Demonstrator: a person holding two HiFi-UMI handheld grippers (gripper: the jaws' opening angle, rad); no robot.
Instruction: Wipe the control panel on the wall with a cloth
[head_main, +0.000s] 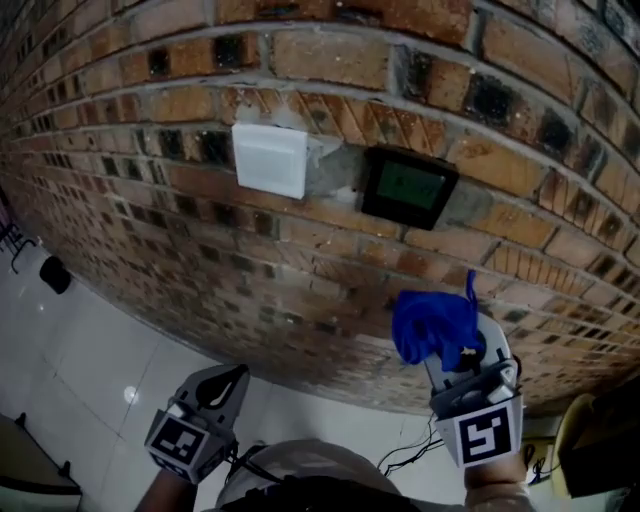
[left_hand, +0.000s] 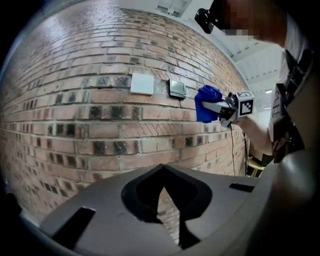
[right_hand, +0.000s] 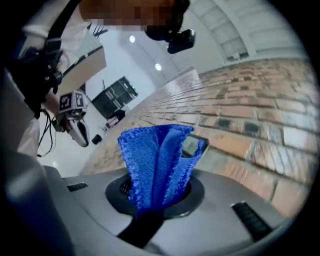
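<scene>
Right fingers (right_hand: 220, 215) clenched on blue cloth (right_hand: 160, 160) below control panel (head_main: 408, 185); left fingers (left_hand: 220, 200) together, empty.

Wall (head_main: 150, 110): red-brown and orange bricks mixed with dark, near-black ones, laid in level courses with pale grey mortar. Cover plate (head_main: 269, 159): plain white. Control panel (head_main: 408, 187): black frame, dull green screen. Cloth (head_main: 435, 328): bright blue, with a fine looped texture. Left claw (head_main: 232, 375) and right claw (head_main: 452, 348): matt grey bodies with black pads. Marker cube (head_main: 485, 435): black squares on white. Floor (head_main: 90, 370): glossy white tiles, thin grey joints.
</scene>
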